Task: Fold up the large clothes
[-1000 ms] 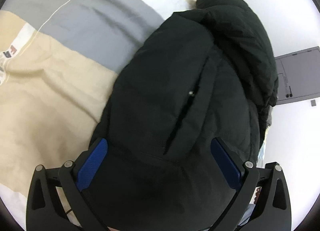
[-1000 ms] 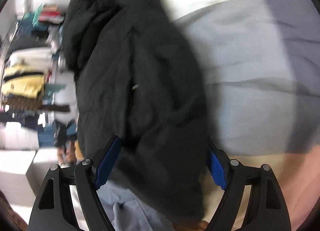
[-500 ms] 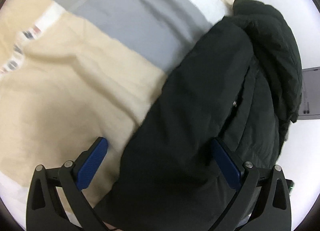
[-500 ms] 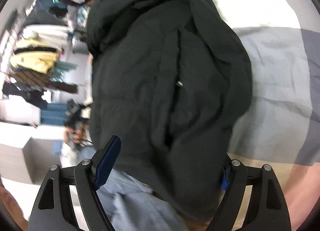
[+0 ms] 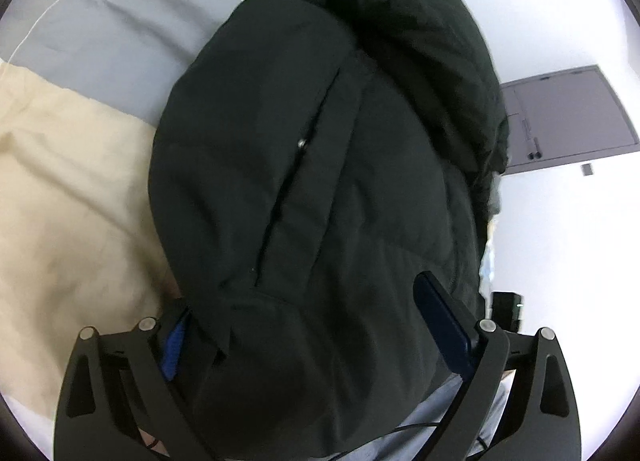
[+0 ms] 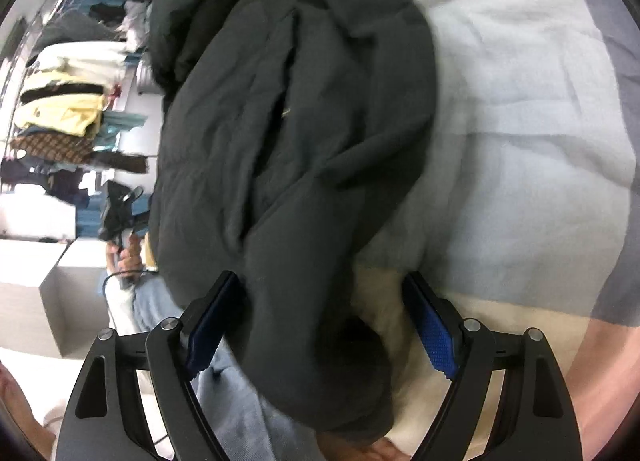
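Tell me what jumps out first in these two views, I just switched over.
A bulky black jacket fills the middle of both views, lying on a bedspread of beige, grey and pale blue blocks. Both grippers, left and right, have their jaws spread wide around the jacket's near end. In the right wrist view, a crowded clothes rack stands at the far left.

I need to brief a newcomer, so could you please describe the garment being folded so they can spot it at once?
Find the bed with its beige and grey bedspread. On it lies a bulky black padded jacket, the only dark item there, with a small silver zip pull on its front.
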### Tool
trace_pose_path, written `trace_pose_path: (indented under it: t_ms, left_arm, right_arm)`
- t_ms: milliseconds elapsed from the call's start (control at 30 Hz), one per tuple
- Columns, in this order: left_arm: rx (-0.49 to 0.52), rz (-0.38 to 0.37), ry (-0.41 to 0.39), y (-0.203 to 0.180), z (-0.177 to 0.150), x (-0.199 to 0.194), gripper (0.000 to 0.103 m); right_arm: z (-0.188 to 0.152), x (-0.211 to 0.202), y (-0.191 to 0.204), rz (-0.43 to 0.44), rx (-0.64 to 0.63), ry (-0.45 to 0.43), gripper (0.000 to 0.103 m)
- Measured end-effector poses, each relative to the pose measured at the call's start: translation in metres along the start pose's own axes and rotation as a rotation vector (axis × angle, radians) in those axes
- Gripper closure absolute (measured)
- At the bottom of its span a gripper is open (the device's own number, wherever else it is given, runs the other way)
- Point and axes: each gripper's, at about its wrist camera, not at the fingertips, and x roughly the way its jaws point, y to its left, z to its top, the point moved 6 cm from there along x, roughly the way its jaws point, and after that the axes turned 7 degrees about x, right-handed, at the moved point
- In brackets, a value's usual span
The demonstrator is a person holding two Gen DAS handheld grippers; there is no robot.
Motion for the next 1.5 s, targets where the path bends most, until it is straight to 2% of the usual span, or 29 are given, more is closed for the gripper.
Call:
trace_pose_path:
  t_ms: [133,233,300,333,367,433,500,667,733,967,1133,1300,1500]
  left_arm:
    - [-0.031,0.079,0.070,0.007,0.006,0.026,0.014]
    - [-0.028,0.092,0.085,0.007,0.005,0.031,0.014]
    - [-0.023,0.092,0.076,0.006,0.006,0.030,0.022]
    - [-0.023,0.087,0.054,0.005,0.008,0.027,0.034]
    - [-0.022,0.076,0.045,0.002,0.007,0.026,0.043]
    - [-0.021,0.056,0.031,-0.002,0.010,0.023,0.050]
    - [-0.015,0.058,0.029,-0.005,0.010,0.023,0.053]
    - [0.005,0.063,0.031,-0.010,0.012,0.026,0.062]
    - [0.010,0.060,0.030,-0.010,0.012,0.025,0.067]
    - [0.018,0.040,0.011,-0.014,0.009,0.020,0.079]
    - [0.021,0.038,0.008,-0.012,0.008,0.018,0.080]
    - [0.023,0.046,0.008,-0.014,0.009,0.020,0.081]
    - [0.033,0.016,-0.018,-0.025,0.011,0.014,0.088]
  right_arm:
    - [-0.003,0.009,0.009,-0.014,-0.058,0.040,0.020]
    - [0.000,0.016,0.008,-0.045,-0.064,0.062,0.020]
    - [0.003,0.013,0.013,-0.064,-0.115,0.056,0.020]
    - [0.004,0.013,0.017,-0.072,-0.134,0.044,0.022]
    - [0.006,0.013,0.022,-0.068,-0.148,0.031,0.026]
    - [0.009,0.012,0.030,-0.059,-0.170,0.019,0.035]
    - [0.008,0.012,0.033,-0.067,-0.191,0.021,0.041]
    - [0.006,0.009,0.044,-0.092,-0.207,-0.008,0.080]
    - [0.004,0.007,0.053,-0.105,-0.227,-0.031,0.088]
    - [0.003,-0.001,0.071,-0.159,-0.225,-0.100,0.093]
    - [0.001,-0.004,0.079,-0.185,-0.217,-0.131,0.094]
    - [0.002,-0.005,0.077,-0.185,-0.211,-0.141,0.095]
    - [0.002,-0.010,0.087,-0.170,-0.251,-0.176,0.096]
